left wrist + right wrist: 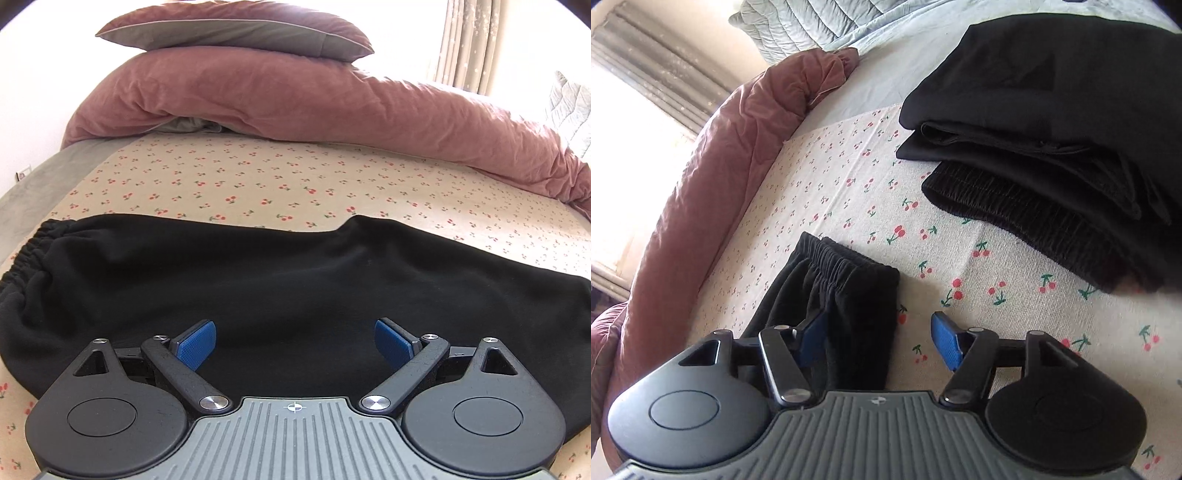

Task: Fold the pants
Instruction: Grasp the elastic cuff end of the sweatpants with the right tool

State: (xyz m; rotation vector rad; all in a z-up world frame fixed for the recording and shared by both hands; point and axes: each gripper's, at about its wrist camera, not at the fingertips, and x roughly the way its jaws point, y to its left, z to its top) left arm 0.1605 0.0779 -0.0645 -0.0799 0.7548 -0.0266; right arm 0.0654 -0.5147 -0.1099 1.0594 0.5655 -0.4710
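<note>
**Black fleece under both open claws: grasp pending**

Blue pads of the left gripper [294, 345] stand wide apart, nothing between them, low over the black pants [288, 280]. The cloth spans 9 to 3 o'clock ahead of it, elastic waistband [26, 251] at 9 o'clock.

Right gripper [882, 341] is also spread and empty; the leg cuffs [846, 273] lie at 11 o'clock, the left pad over the fabric, the right over the cherry-print sheet [1015, 295]. A folded black stack [1052, 129] sits well apart at 1 o'clock.

Judgement: pants laid lengthwise, cross fold not yet made. Next move: close on the cuffs and carry them toward the waistband.
</note>
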